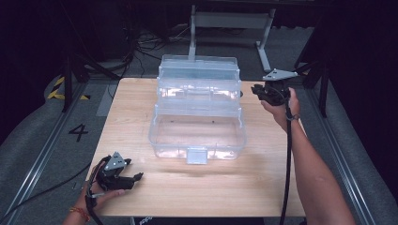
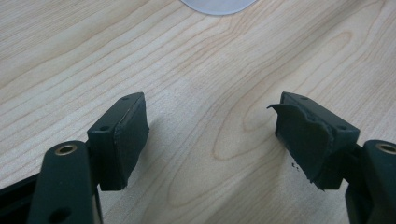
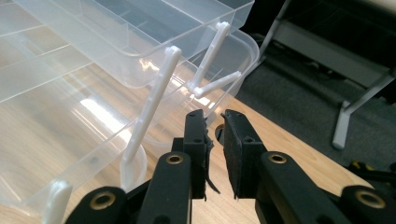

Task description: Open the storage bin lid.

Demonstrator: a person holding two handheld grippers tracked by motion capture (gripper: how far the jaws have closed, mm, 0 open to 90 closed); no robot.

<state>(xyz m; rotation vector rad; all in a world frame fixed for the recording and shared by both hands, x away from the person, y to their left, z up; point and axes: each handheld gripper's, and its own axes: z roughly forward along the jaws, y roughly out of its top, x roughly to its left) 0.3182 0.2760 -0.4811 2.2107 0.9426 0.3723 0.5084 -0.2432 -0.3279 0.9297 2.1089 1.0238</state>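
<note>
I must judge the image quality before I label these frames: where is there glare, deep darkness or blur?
High view: the background behind the table is nearly black; the clear box is pale with soft reflections. Left gripper view: sharp wood grain, with soft shadows under the open left claw. Right gripper view: bright glare on the box's clear plastic; the right claw looks slightly soft.

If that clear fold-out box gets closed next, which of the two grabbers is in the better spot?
Probably the right gripper: it hangs at the clear box's raised trays, beside the white hinge arms, jaws nearly shut. The left gripper sits open over bare table, away from the box.
</note>
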